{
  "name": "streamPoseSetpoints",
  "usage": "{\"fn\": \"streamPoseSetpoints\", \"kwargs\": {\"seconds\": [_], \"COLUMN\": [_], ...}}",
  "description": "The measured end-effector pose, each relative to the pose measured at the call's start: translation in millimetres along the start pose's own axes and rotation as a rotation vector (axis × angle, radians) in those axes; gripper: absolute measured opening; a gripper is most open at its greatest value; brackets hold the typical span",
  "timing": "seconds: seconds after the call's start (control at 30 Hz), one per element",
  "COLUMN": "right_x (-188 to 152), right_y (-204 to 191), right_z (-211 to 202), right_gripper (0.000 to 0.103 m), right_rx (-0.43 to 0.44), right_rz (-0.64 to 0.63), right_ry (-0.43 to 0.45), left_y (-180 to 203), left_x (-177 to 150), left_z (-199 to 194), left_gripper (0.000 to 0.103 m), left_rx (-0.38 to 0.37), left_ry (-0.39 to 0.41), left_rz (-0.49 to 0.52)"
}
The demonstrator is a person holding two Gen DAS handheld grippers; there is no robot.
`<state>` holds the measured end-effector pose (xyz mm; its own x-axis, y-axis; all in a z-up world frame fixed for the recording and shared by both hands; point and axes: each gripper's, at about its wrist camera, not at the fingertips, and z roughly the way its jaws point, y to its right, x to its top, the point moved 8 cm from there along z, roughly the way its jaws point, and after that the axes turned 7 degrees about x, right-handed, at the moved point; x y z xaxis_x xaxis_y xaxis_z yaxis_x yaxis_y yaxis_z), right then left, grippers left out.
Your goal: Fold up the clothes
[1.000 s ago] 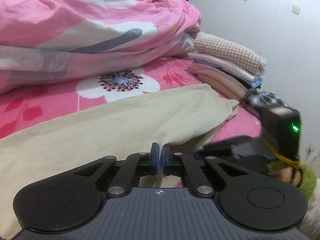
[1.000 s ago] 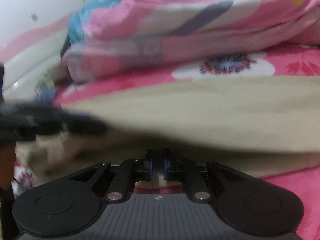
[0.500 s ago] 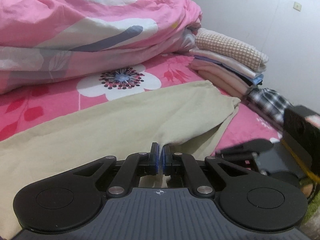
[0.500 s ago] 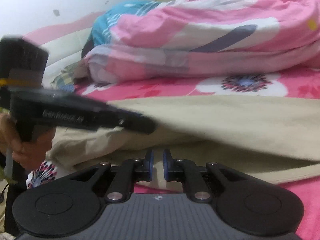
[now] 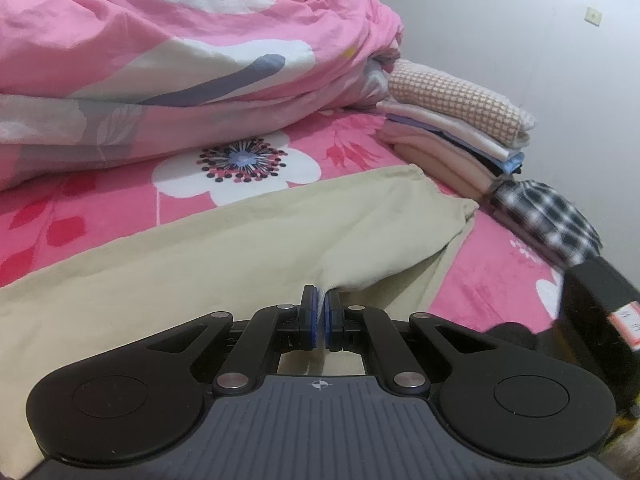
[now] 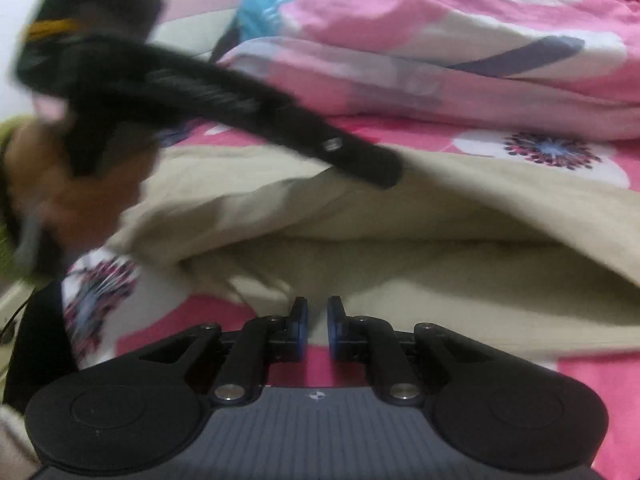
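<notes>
At lower centre, the left gripper (image 5: 320,312) pinches the beige garment (image 5: 248,256), which is spread on the pink bed (image 5: 500,276). The right gripper (image 6: 317,322) stands slightly open, seemingly empty.

Black tool (image 5: 321,317), blue pads (image 5: 316,312), silver screws, ribbed grey housing

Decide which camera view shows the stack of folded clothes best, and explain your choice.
The left wrist view. There the stack of folded clothes sits sharp and unobstructed at the far right of the bed, beside the pink duvet, its separate layers easy to tell apart. The right wrist view does not show the stack at all.
</notes>
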<state>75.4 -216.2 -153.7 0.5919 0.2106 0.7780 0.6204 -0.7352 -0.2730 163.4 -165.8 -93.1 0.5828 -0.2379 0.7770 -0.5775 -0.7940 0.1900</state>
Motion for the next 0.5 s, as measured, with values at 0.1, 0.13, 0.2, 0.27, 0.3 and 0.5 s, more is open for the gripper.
{"fn": "streamPoseSetpoints", "kwargs": {"seconds": [0.1,0.13,0.2,0.27,0.3,0.5], "right_x": [8.2,14.3,22.4,18.7,11.5,11.5], "right_y": [2.7,5.5,10.5,7.5,0.8,-14.9], "right_z": [-13.4,-15.2,-7.9,13.2,24.5,7.4], "right_gripper": [0.012,0.012,0.012,0.012,0.012,0.012], "right_rx": [0.02,0.003,-0.013,0.007,0.027,0.098], "right_rz": [0.028,0.035,0.052,0.056,0.045,-0.009], "right_ry": [0.04,0.073,0.104,0.064,0.029,0.035], "left_y": [-1.1,-0.7,0.3,0.9,1.0,2.8], "left_x": [0.3,0.5,1.1,2.5,3.5,7.2], "left_z": [1.7,1.7,1.2,0.0,-0.7,-2.7], "left_gripper": [0.002,0.002,0.002,0.002,0.002,0.002], "left_rx": [0.0,0.002,0.005,0.007,0.006,-0.002], "left_ry": [-0.005,-0.005,-0.007,-0.007,-0.006,-0.014], "left_rz": [-0.006,-0.005,-0.001,0.007,0.01,0.025]}}
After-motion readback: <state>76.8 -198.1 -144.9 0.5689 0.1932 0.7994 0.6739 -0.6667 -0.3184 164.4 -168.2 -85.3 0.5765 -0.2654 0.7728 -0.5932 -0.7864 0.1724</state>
